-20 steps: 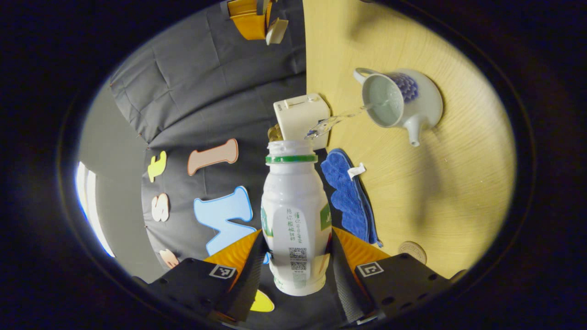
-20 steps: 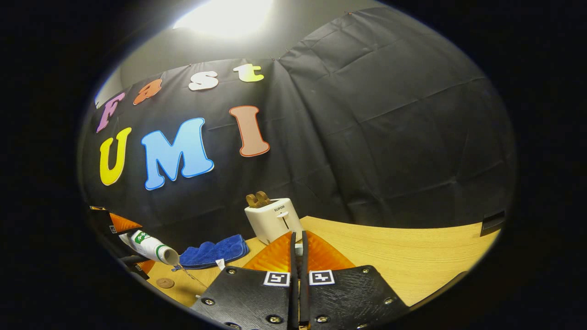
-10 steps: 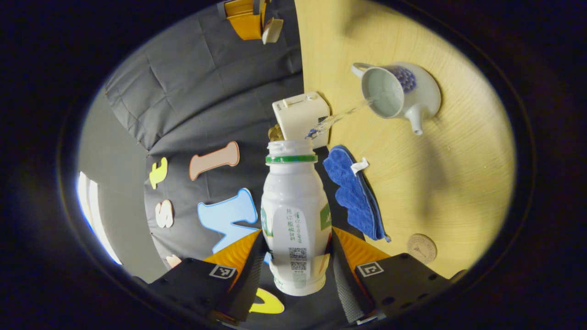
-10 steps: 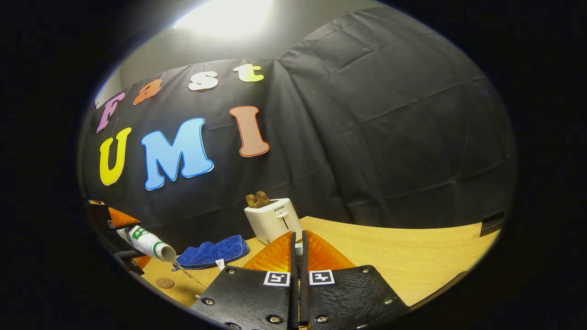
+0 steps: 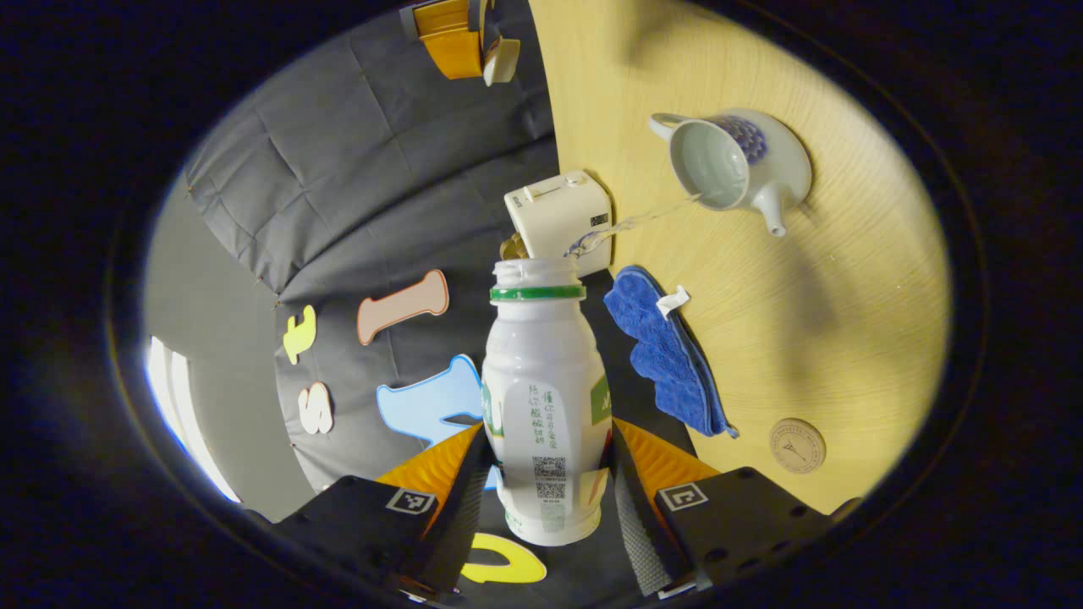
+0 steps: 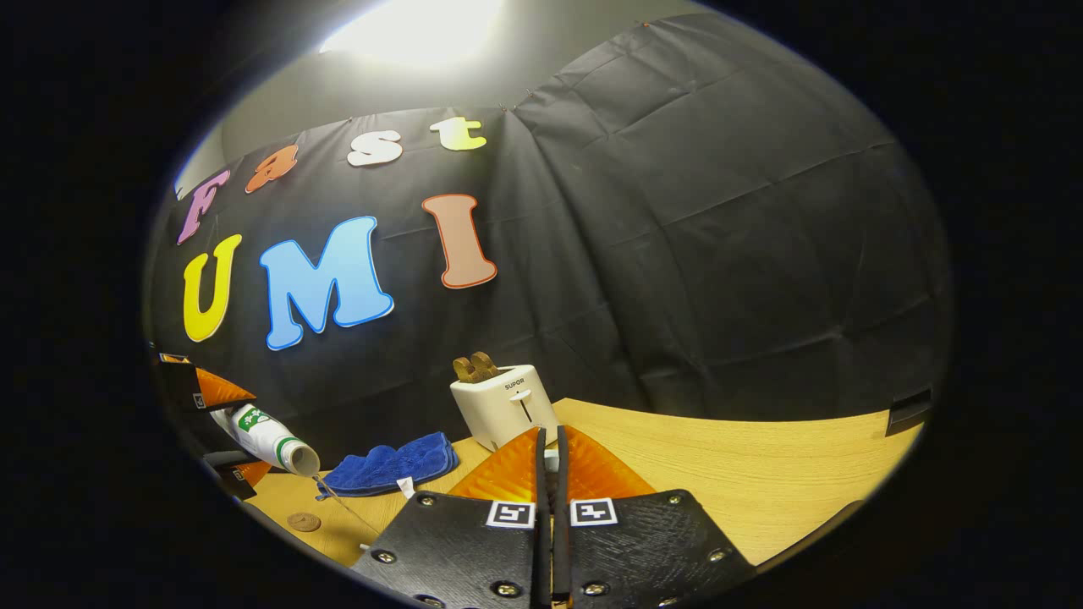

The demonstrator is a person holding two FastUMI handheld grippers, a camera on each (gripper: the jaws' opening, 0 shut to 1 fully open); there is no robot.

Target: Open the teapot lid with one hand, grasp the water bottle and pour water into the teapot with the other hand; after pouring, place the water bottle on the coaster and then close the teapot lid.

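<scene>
My left gripper [image 5: 546,444] is shut on a white water bottle [image 5: 541,397] with a green neck ring, held tilted on its side. A thin stream of water [image 5: 645,220] runs from its mouth into the open white teapot [image 5: 740,165] with a blue pattern, which stands on the wooden table. The round coaster [image 5: 797,445] lies bare near the blue cloth. In the right gripper view the bottle [image 6: 272,440] shows at the far left. My right gripper [image 6: 551,444] is shut on the teapot lid [image 6: 551,459], which also shows at the top of the left gripper view [image 5: 501,57].
A white toaster [image 6: 503,404] with toast in it stands at the back of the table [image 6: 761,474]. A folded blue cloth [image 5: 668,355] lies between the toaster and the coaster [image 6: 303,522]. Bare table surface stretches to the right of the toaster.
The bottle has drawn slightly up and away from the teapot, and the stream has thinned. The right gripper has stayed still with the lid.
</scene>
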